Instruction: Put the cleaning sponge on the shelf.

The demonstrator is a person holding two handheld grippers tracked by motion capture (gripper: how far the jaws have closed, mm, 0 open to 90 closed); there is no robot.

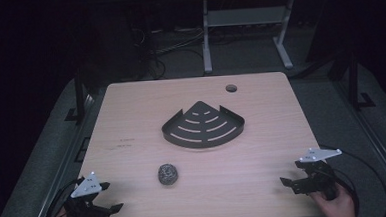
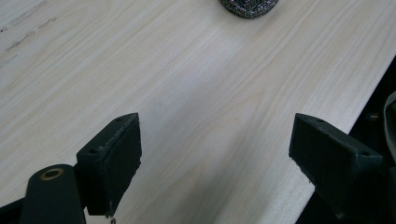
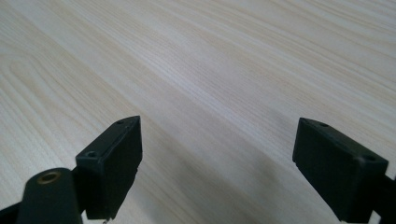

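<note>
A dark, fan-shaped metal corner shelf (image 1: 203, 125) with curved slots lies near the middle of the wooden table (image 1: 131, 116). In front of it, toward the left, sits a round steel-wool scourer (image 1: 168, 174), whose lower edge also peeks in at the top of the left gripper view as the scourer (image 2: 249, 7). My left gripper (image 1: 113, 209) rests at the near left corner, open, with nothing between its jaws (image 2: 217, 168). At the near right edge my right gripper (image 1: 287, 182) is open too, above bare wood (image 3: 217, 168).
A round cable hole (image 1: 231, 88) is cut near the table's far right edge. Behind the table stand a white desk frame (image 1: 242, 31) and loose cables on a dark floor. Metal rails run along both sides of the table.
</note>
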